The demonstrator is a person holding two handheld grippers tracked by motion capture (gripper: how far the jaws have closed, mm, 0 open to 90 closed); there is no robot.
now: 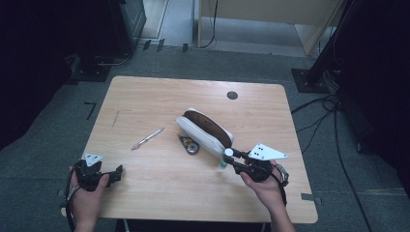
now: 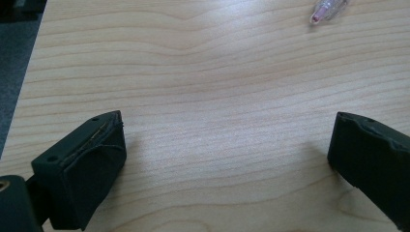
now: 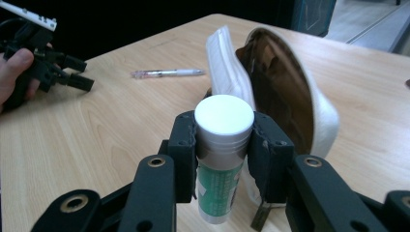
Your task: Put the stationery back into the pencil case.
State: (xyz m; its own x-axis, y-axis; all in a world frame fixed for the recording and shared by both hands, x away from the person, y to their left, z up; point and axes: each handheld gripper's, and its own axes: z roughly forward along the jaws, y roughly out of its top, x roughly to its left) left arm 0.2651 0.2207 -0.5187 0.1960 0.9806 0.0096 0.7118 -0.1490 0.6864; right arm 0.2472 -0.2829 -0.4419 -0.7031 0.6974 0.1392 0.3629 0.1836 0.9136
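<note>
The right claw (image 3: 225,145) is clamped on a glue stick (image 3: 222,159) with a white cap and a green label, its two black jaws pressing the tube from either side just below the cap. The stick stands upright in the grip, close in front of the white pencil case (image 3: 290,101), whose mouth gapes open and shows a brown lining. In the high view the case (image 1: 205,130) lies slantwise near the middle of the worktop (image 1: 145,96), with a small roundish metallic thing (image 1: 189,145), too small to identify, beside it and a pen (image 1: 147,138) lying apart to its left. The left claw (image 2: 227,154) rests low over bare wood near the worktop's front left corner, jaws spread wide with nothing between them.
</note>
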